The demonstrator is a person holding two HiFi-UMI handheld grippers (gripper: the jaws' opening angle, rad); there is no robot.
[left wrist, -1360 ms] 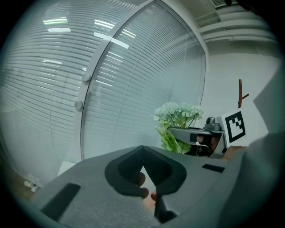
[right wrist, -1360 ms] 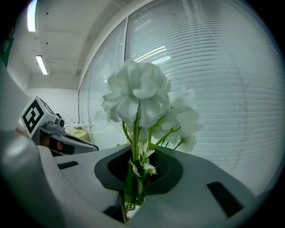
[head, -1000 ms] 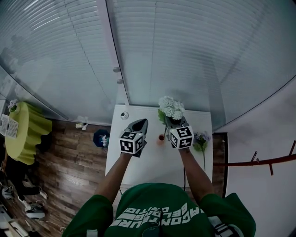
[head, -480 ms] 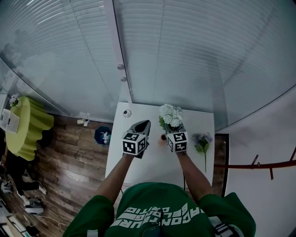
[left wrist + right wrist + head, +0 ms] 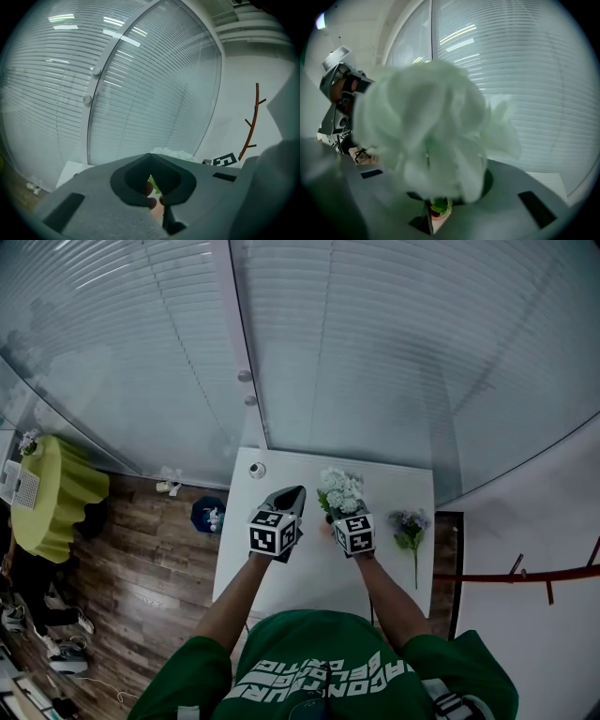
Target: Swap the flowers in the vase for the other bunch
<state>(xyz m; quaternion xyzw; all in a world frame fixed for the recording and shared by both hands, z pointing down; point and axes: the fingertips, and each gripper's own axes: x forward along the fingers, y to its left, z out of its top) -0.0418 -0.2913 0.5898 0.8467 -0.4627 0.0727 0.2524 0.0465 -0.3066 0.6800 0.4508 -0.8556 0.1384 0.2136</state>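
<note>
My right gripper is shut on the stem of a white flower bunch, which hangs low over the white table. In the right gripper view the white blooms fill the frame, blurred. A small pinkish vase with green leaves shows just below the jaws. My left gripper hovers to the left of the vase, shut and empty, and the vase shows through the gap between its jaws. A purple flower bunch lies on the table's right side.
A glass wall with blinds stands right behind the table. A small round object sits at the table's far left corner. A reddish coat rack stands at the right, and a yellow-green table on the wooden floor at the left.
My right gripper has come down with the white bunch, nearer the table and the vase. The left gripper has stayed put.
</note>
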